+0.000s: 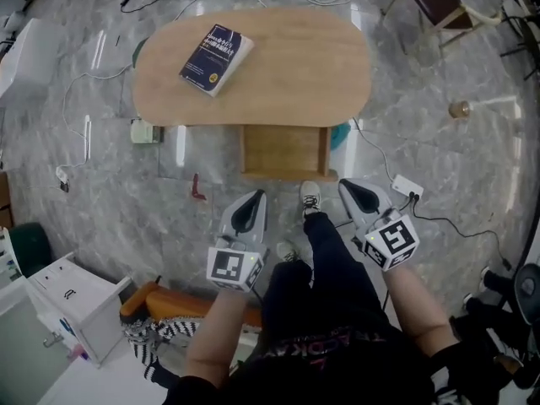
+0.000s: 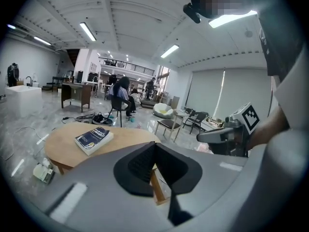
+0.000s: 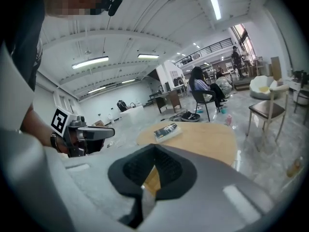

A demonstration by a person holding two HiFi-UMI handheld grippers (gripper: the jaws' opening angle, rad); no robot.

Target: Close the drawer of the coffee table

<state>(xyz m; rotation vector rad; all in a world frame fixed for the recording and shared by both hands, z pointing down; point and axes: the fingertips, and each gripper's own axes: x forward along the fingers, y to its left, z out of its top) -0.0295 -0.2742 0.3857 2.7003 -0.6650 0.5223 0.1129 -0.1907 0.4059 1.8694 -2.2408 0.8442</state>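
Some of the open drawer (image 1: 284, 151) lay hidden beneath the coffee table (image 1: 295, 66), its front near the left gripper (image 1: 256, 197) and right gripper (image 1: 348, 186), both empty with jaws together.

Grey left claw (image 1: 256, 196) and right claw (image 1: 345, 185), black pads (image 1: 245, 216), black-and-white marker cubes (image 1: 232, 267), black trousers (image 1: 333, 268), white shoe (image 1: 310, 199)
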